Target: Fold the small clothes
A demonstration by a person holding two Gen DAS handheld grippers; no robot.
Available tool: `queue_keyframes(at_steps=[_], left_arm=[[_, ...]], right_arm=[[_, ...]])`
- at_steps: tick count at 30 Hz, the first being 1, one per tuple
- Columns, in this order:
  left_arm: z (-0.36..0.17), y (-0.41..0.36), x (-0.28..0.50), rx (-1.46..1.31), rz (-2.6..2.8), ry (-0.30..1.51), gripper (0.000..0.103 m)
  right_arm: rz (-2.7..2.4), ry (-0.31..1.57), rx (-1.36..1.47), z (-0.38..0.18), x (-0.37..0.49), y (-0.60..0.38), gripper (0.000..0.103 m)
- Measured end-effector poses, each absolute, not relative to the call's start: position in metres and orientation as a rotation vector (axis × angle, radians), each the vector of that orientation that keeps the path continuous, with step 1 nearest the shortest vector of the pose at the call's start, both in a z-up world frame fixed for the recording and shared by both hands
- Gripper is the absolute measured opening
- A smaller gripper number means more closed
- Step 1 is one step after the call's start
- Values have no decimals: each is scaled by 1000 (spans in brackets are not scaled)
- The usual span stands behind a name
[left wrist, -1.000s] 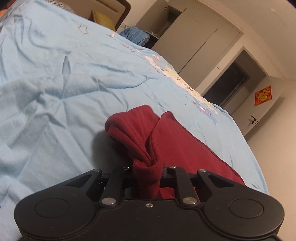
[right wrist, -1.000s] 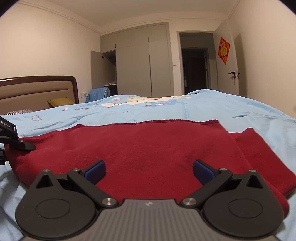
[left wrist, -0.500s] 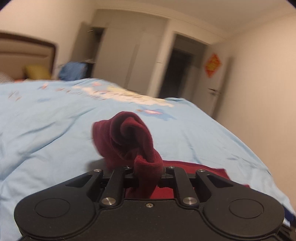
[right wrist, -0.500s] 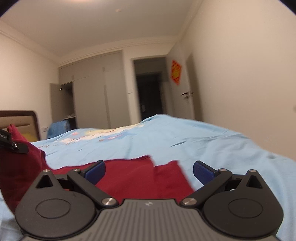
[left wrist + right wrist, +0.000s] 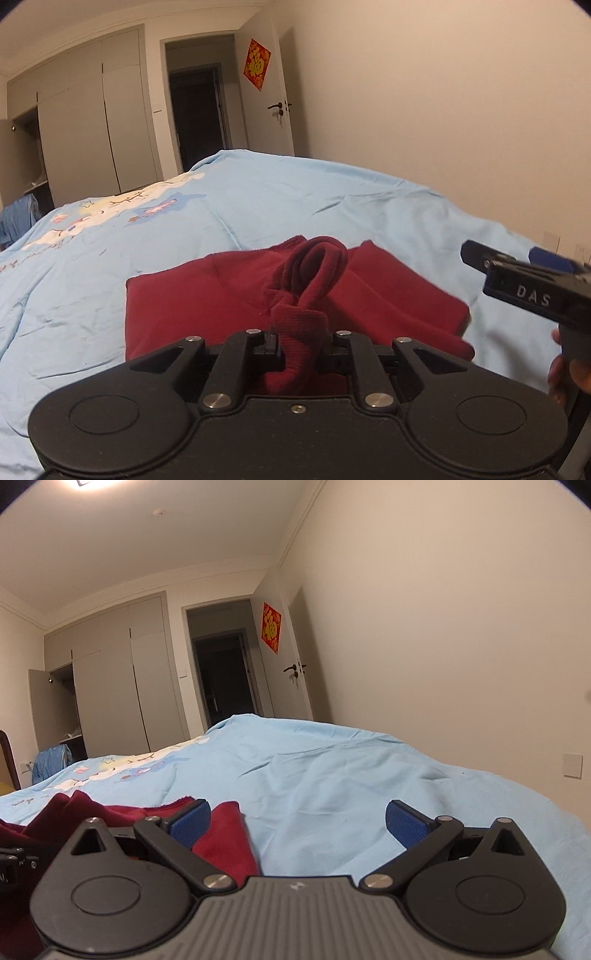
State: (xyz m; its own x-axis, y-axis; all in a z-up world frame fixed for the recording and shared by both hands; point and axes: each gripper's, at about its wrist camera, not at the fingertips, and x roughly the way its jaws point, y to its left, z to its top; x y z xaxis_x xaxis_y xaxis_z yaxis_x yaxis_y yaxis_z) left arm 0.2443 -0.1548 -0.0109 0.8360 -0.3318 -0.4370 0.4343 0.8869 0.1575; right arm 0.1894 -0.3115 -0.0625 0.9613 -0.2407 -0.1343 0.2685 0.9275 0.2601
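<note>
A dark red garment (image 5: 207,299) lies on a light blue bedspread (image 5: 303,199) with a white cartoon print, black grippers' pads (image 5: 190,821) blue.

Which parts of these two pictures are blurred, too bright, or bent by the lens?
Left wrist view: the right claw at the edge is motion-blurred; the garment is sharp. Right wrist view: the ceiling lamp glares white at the top edge. Both views: fisheye bends the walls, and the corners go dark.

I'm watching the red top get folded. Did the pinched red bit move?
Yes. The left gripper carried the red cloth rightward across the blue quilt, toward the doorway end.
</note>
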Motion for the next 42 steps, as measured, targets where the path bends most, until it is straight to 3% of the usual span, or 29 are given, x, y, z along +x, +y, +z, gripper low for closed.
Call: queue_keyframes(at_steps=[3,7,11,13,17,21,24,30,32,37,42], left_arm=[[-13,-150,242,238,-420,417,26],[-9,-148,234,192,-466,417,51],[-8,-145,224,199,-456,398,63],[-6,-141,218,206,-427,378,75],[-3,-133,210,217,-384,354,78],[-7,-135,206,267,-372,341,70],[-10,-138,202,315,-381,336,58],[-21,-143,203,328,-401,364,30],[-23,-143,203,315,-397,368,14],[-25,-140,201,279,-399,369,12],[-26,-138,201,257,-395,367,11]], right_arm=[[-248,111,272,-67,189,-308,103],[-239,123,280,-69,188,-307,103],[-225,152,299,-73,192,-310,103],[-217,168,305,-75,195,-310,103],[-203,180,297,-77,196,-306,103],[-174,193,302,-72,193,-305,103],[-142,200,365,-62,191,-310,103],[28,191,402,-35,190,-307,103],[114,210,387,-28,199,-303,103],[329,355,296,-12,243,-285,97],[424,439,283,-7,281,-266,79]])
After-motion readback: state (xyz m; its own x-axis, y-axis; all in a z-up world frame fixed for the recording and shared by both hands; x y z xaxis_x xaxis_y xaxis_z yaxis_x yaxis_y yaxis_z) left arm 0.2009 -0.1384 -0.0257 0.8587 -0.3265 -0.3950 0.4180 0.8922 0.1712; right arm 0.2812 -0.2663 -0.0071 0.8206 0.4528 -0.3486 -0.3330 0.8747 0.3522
